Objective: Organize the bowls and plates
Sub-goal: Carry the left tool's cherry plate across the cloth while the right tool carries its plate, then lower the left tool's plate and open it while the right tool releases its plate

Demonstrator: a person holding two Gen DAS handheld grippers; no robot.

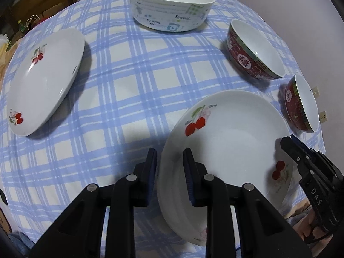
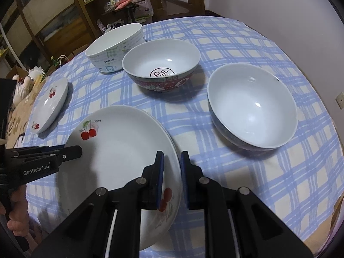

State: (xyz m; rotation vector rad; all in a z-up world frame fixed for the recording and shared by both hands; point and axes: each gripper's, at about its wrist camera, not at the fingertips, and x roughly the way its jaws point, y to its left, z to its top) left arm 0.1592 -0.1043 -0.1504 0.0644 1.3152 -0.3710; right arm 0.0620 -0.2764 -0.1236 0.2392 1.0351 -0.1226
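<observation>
I clamp both grippers, left (image 1: 169, 161) and right (image 2: 172, 163), on opposite rims of the cherry plate (image 1: 232, 133), keeping it level near the red bowl (image 1: 253, 49).

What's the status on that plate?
Left gripper and right gripper clamp opposite rims of cherry plate, stacked on another. Bowls clear.

I read "Special" and "TO MAKE YOU" on the white printed bowl (image 1: 171, 10), "DAS" on my right gripper (image 1: 289, 144), "GenRobot.AI" on my left gripper (image 2: 75, 151)

Left gripper (image 1: 169, 157), right gripper (image 2: 172, 158): both angled steeply down, each clamped narrow.
</observation>
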